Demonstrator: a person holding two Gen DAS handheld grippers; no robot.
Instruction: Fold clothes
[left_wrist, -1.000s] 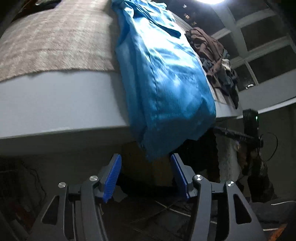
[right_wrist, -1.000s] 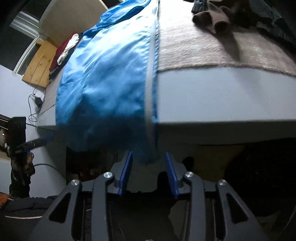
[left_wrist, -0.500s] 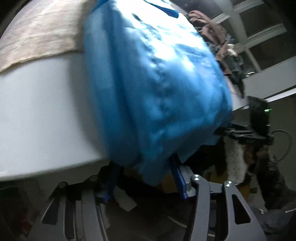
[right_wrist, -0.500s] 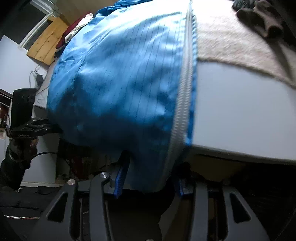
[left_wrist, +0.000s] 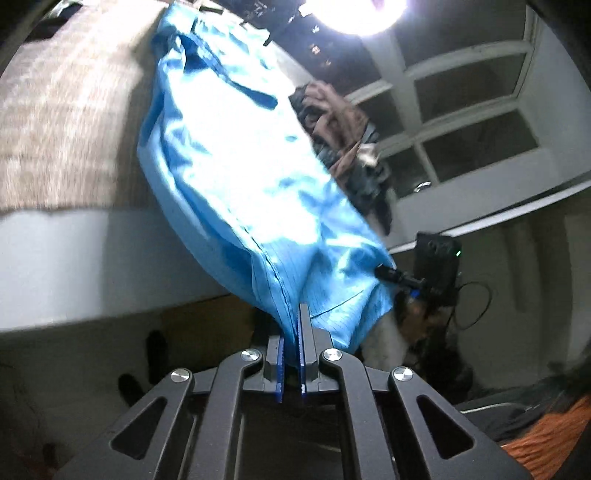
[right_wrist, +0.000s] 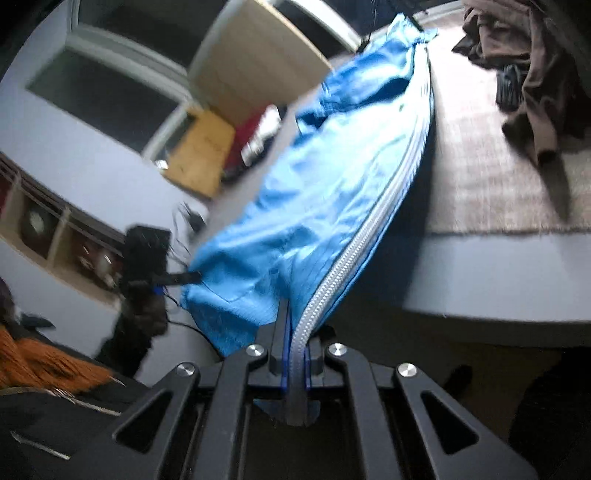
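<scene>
Your left claw (left_wrist: 293, 328) and right claw (right_wrist: 295, 332) have just closed, each clamped on a hem corner of the blue jacket (left_wrist: 236, 158), so the hem can be raised off the desk (left_wrist: 74, 251) edge for folding.

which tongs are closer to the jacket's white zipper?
Right. The right tongs are shut on the blue jacket right at its white zipper. The left tongs grip the hem's other corner, away from the zipper.
</scene>
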